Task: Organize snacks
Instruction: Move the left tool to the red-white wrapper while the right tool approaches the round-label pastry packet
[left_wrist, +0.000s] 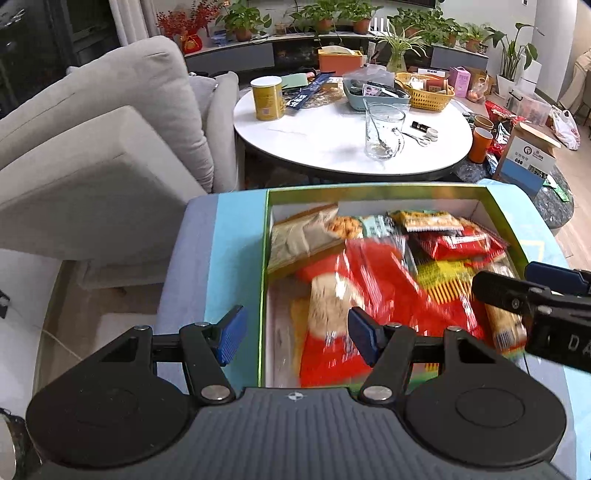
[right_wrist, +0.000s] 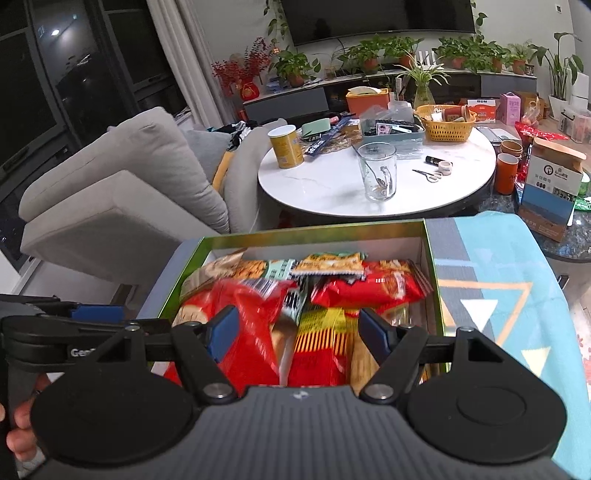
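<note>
A green-rimmed box (left_wrist: 266, 229) with white inner walls holds several snack packets; it also shows in the right wrist view (right_wrist: 314, 230). A large red packet (left_wrist: 373, 280) lies blurred on top of the pile, also in the right wrist view (right_wrist: 255, 325). A yellow-striped packet (right_wrist: 321, 332) and a red packet (right_wrist: 369, 288) lie beside it. My left gripper (left_wrist: 295, 334) is open and empty above the box's near left edge. My right gripper (right_wrist: 295, 334) is open and empty above the box's near side, and its fingers (left_wrist: 517, 291) show at the right of the left wrist view.
The box rests on a blue patterned cloth (right_wrist: 498, 288). Beyond it stands a round white table (left_wrist: 332, 140) with a glass jug (left_wrist: 384, 131), a yellow can (left_wrist: 266, 98) and baskets. A grey sofa (left_wrist: 110, 147) is at the left. Cardboard boxes and cups stand at the right.
</note>
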